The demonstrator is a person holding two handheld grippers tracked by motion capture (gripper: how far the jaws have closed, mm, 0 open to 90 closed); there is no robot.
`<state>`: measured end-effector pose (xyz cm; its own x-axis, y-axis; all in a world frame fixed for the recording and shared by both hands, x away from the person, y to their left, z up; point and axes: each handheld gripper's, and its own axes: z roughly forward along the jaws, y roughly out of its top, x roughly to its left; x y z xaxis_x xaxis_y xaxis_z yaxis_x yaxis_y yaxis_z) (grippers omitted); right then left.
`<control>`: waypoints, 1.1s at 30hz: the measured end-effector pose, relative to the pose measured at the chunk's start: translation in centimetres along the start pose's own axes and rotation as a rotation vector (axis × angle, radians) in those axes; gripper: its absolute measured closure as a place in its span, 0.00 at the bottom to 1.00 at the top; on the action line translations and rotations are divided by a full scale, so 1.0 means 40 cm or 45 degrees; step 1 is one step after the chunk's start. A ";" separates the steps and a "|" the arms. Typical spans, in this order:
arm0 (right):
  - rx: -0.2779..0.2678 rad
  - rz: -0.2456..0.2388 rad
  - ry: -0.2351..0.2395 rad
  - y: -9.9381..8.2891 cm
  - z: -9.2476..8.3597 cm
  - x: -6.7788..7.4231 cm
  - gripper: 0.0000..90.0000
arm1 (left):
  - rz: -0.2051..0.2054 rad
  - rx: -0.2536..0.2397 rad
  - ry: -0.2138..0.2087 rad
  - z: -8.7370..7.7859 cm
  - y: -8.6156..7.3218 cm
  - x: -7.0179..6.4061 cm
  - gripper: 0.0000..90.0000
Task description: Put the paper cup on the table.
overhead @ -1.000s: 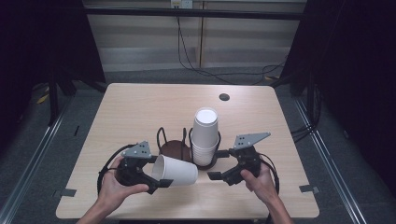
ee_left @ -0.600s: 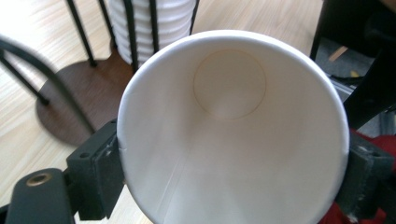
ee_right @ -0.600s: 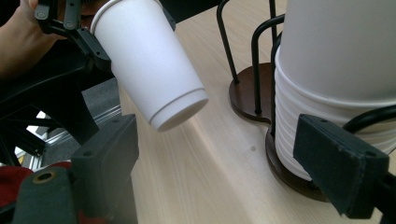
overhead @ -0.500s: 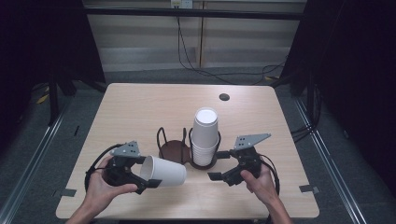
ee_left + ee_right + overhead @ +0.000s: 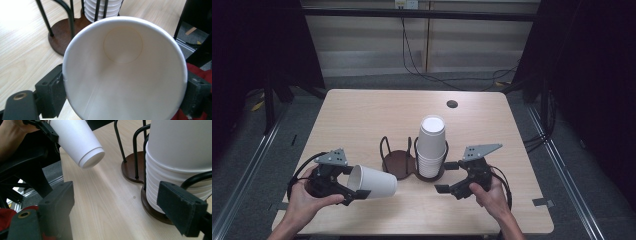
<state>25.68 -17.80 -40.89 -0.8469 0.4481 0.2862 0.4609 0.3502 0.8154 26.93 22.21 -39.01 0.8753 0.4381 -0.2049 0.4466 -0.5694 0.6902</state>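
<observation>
A white paper cup (image 5: pixel 379 183) lies on its side in the air at the table's front left, and my left gripper (image 5: pixel 353 184) is shut on its rim. In the left gripper view the cup's open mouth (image 5: pixel 125 70) faces the camera between the two black pads (image 5: pixel 51 91). A tall stack of white cups (image 5: pixel 432 145) stands in the right ring of a dark wire holder (image 5: pixel 398 162). My right gripper (image 5: pixel 447 177) is open just right of the stack (image 5: pixel 180 157), with nothing between its jaws.
The holder's left ring over its brown base (image 5: pixel 130 170) holds no cup. The light wooden table (image 5: pixel 362 115) has a small dark hole (image 5: pixel 452 104) near its far edge. Black floor rails run along both sides of the table.
My left gripper has carried the cup leftward, away from the holder and the stack. The right gripper has stayed in place.
</observation>
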 end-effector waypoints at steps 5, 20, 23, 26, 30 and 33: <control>-0.003 -0.002 -0.006 0.000 -0.002 0.000 0.16 | -0.014 0.002 0.040 -0.022 -0.006 0.020 0.14; -0.001 -0.004 -0.020 -0.002 -0.002 -0.001 0.17 | 0.006 0.122 0.251 -0.071 0.009 0.088 0.14; 0.007 -0.004 -0.012 -0.002 0.004 -0.001 0.17 | 0.010 0.157 0.270 -0.073 0.017 0.104 0.14; 0.021 -0.011 -0.017 -0.002 0.007 0.001 0.17 | 0.014 0.179 0.277 -0.075 0.028 0.116 0.14; 0.018 -0.008 -0.016 -0.004 0.008 0.000 0.17 | 0.012 0.193 0.293 -0.074 0.039 0.129 0.14; 0.019 -0.007 -0.019 -0.004 0.007 0.000 0.17 | 0.021 0.243 0.281 -0.072 0.054 0.141 0.14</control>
<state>25.67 -17.63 -41.18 -0.8453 0.4584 0.2744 0.4606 0.3650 0.8091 32.29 25.45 -36.70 0.8303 0.5568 -0.0243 0.4781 -0.6891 0.5445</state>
